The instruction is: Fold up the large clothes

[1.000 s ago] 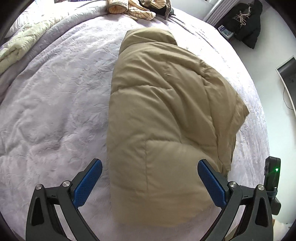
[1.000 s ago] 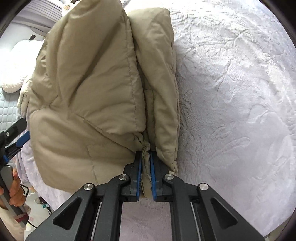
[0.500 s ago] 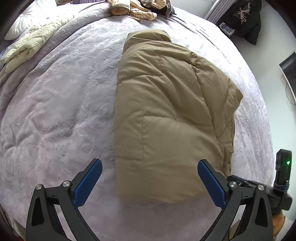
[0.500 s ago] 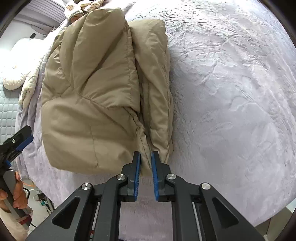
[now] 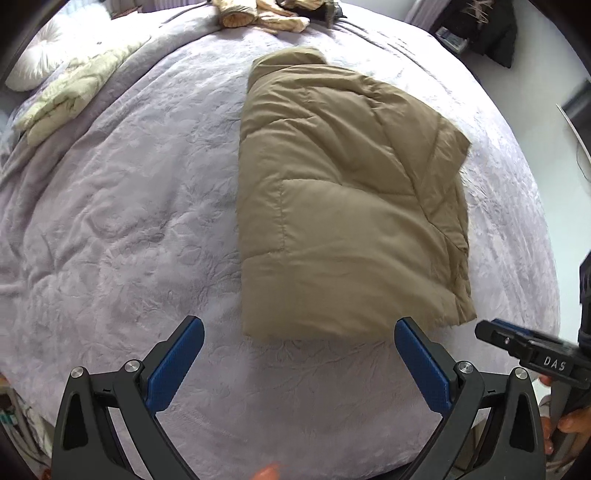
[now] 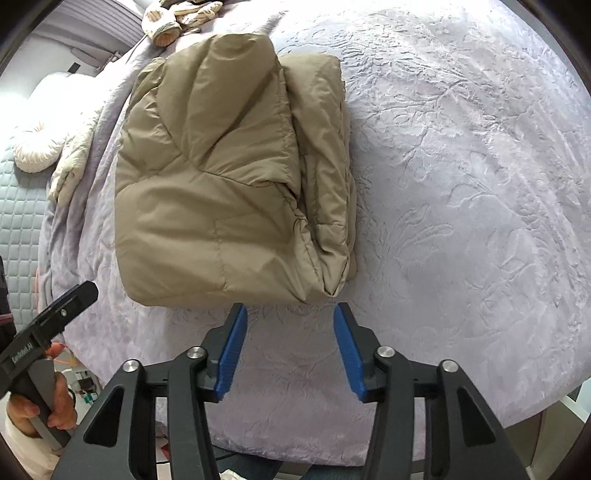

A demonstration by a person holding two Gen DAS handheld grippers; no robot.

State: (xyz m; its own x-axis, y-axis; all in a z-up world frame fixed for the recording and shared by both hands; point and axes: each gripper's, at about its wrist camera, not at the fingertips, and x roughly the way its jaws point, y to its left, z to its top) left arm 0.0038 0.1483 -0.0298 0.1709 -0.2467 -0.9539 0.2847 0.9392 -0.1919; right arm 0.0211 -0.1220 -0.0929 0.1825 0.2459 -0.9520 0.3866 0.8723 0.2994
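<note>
A tan puffy jacket (image 5: 343,206) lies folded into a thick rectangle on the lilac bedspread (image 5: 110,229). It also shows in the right wrist view (image 6: 229,177), with its layered edge on the right side. My left gripper (image 5: 299,339) is open and empty, hovering just short of the jacket's near edge. My right gripper (image 6: 290,325) is open and empty, its fingertips just short of the jacket's near right corner. The right gripper also shows in the left wrist view (image 5: 517,343) at the far right.
A pale green garment (image 5: 70,96) and a white round cushion (image 5: 40,62) lie at the bed's far left. A striped beige garment (image 5: 266,14) lies at the far end. Dark clothes (image 5: 491,29) hang at the back right. The bed's near edge (image 6: 332,454) is just below the grippers.
My right gripper has let go of the jacket's edge, opened, and drawn back. My left gripper has pulled back too. The jacket now lies flat on the bed.
</note>
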